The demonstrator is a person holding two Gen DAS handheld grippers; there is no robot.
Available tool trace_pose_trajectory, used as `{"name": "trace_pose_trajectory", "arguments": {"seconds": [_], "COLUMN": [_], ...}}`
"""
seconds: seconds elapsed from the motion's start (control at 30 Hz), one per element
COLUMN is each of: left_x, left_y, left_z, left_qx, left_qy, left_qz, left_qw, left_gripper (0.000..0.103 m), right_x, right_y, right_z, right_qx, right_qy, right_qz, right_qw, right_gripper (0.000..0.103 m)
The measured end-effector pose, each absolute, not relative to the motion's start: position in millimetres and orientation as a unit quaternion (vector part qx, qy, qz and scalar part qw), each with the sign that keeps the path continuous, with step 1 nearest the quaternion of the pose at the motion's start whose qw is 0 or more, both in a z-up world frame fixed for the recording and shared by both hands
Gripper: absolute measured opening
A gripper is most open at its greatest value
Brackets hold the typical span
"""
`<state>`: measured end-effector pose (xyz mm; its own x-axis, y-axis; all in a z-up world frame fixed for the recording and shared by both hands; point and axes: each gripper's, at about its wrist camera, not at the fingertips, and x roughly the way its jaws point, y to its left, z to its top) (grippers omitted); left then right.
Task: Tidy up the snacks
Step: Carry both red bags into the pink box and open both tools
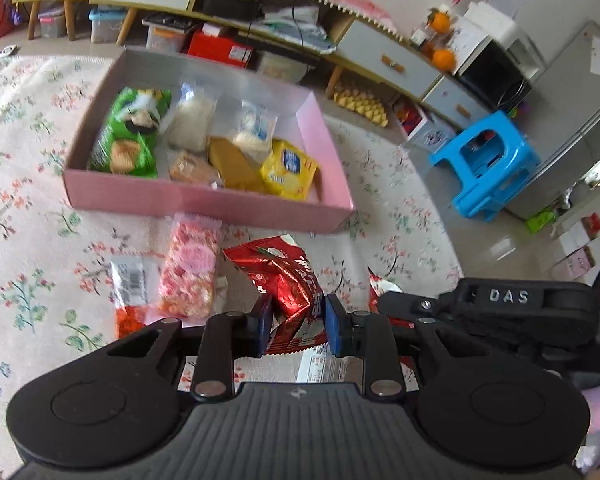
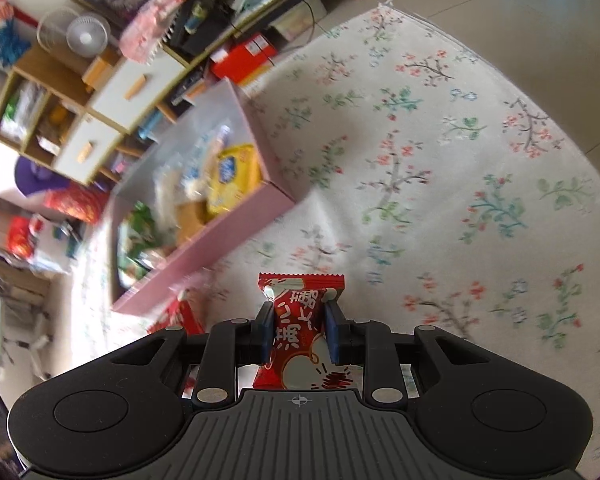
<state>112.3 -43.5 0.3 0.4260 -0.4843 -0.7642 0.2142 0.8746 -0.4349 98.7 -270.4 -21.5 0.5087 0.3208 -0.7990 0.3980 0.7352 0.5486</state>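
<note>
- A home living room: floral rug [image 1: 28, 160] on tiled floor.
- Far side: low cabinet [image 1: 388, 60] with drawers, cluttered shelves.
- Right: blue plastic stool [image 1: 488, 164].

Pink box [image 1: 204, 202], red packets [image 2: 300, 332] (white lettering), floral rug [image 2: 460, 160].

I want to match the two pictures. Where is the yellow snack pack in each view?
Left wrist view: yellow snack pack lies in the near right corner of the pink box.
Right wrist view: it sits left of centre, blurred.
Shared landmark: the pink box.
</note>
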Motion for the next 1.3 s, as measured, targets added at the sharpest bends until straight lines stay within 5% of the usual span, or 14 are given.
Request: {"name": "trace_pose_trajectory", "arguments": {"seconds": [0.47, 1.3], "left_x": [157, 264], "left_y": [11, 13], "left_z": [9, -14], "left_qx": [-0.172, -0.111], "left_qy": [0.459, 0.398], "left_qz": [-0.150, -0.142], "left_qw": [0.858, 0.899], "left_gripper": [0.025, 0.025], "right_x": [151, 269], "right_y": [-224, -235], "right_z": [1, -75], "right_qx": [0.394, 0.502], "right_qy": [0.447, 0.405], "right_qz": [0.017, 0.042], "right_qw": [0.803, 0.763], "right_gripper": [0.025, 0.026]}}
